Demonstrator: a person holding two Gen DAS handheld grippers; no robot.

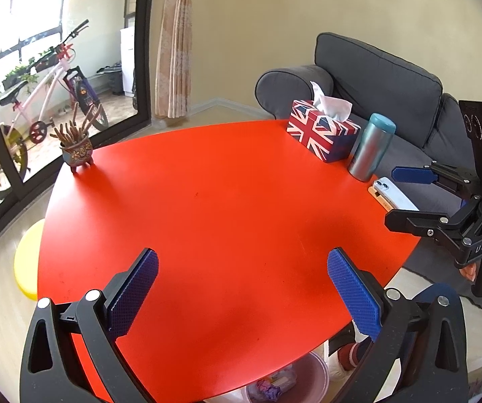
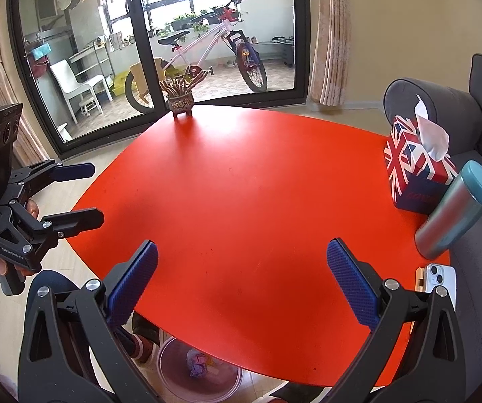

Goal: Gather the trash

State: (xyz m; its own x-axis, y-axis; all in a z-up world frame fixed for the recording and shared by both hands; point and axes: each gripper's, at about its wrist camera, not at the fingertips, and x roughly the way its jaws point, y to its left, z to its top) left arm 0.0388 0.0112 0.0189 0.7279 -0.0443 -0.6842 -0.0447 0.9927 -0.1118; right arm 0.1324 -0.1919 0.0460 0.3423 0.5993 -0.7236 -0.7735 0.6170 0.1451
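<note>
A pink bin (image 1: 318, 374) stands on the floor under the near edge of the red table (image 1: 214, 208); crumpled purple trash (image 1: 269, 388) lies in it. The right wrist view shows the same bin (image 2: 173, 362) and trash (image 2: 198, 363). My left gripper (image 1: 242, 288) is open and empty above the table's near edge; it also shows at the left of the right wrist view (image 2: 88, 193). My right gripper (image 2: 241, 283) is open and empty over the table; it shows at the right of the left wrist view (image 1: 394, 198).
On the table stand a Union Jack tissue box (image 1: 321, 131), a teal flask (image 1: 370, 147), a phone (image 1: 395, 194) and a small plant pot (image 1: 77, 151). A grey sofa (image 1: 375, 77) is behind, a yellow stool (image 1: 27, 262) at the left.
</note>
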